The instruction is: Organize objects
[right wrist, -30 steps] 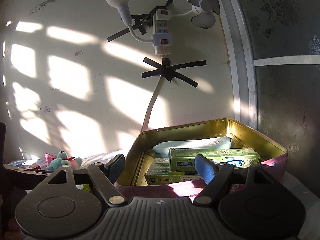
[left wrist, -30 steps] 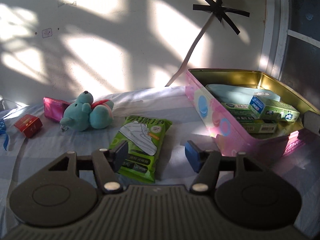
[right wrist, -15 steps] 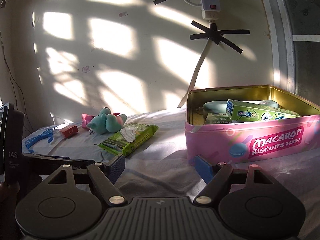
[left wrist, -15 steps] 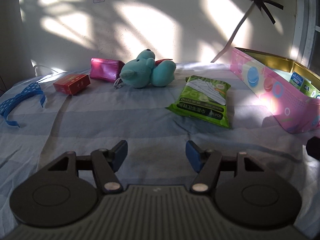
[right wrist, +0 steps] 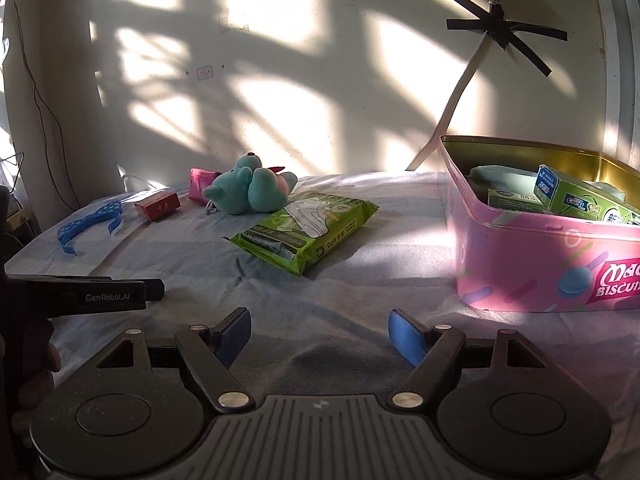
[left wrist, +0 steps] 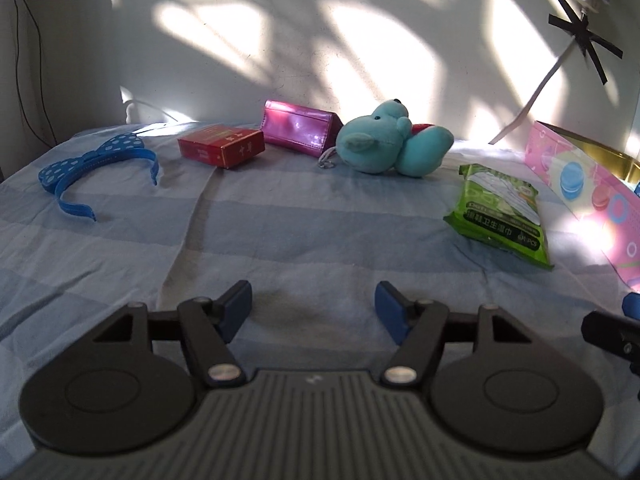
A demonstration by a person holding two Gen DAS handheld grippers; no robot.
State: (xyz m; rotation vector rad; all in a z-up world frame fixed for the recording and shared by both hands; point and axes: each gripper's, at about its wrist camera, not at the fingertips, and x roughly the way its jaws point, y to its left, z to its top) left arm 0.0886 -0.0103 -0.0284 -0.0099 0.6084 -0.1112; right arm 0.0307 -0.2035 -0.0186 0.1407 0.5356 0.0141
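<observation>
While both hang over the striped sheet [left wrist: 304, 240], we list our left gripper [left wrist: 313, 300] with jaws opening, nothing between them, and our right gripper [right wrist: 318, 330] spread wide, holding and touching nothing. Along the far edge of the bed: headband [left wrist: 92, 164], red box [left wrist: 222, 150], purse [left wrist: 298, 132], plush [left wrist: 390, 144]. Wipes [right wrist: 306, 228] lie between plush and tin [right wrist: 532, 264]; the tin holds green cartons [right wrist: 576, 198].
</observation>
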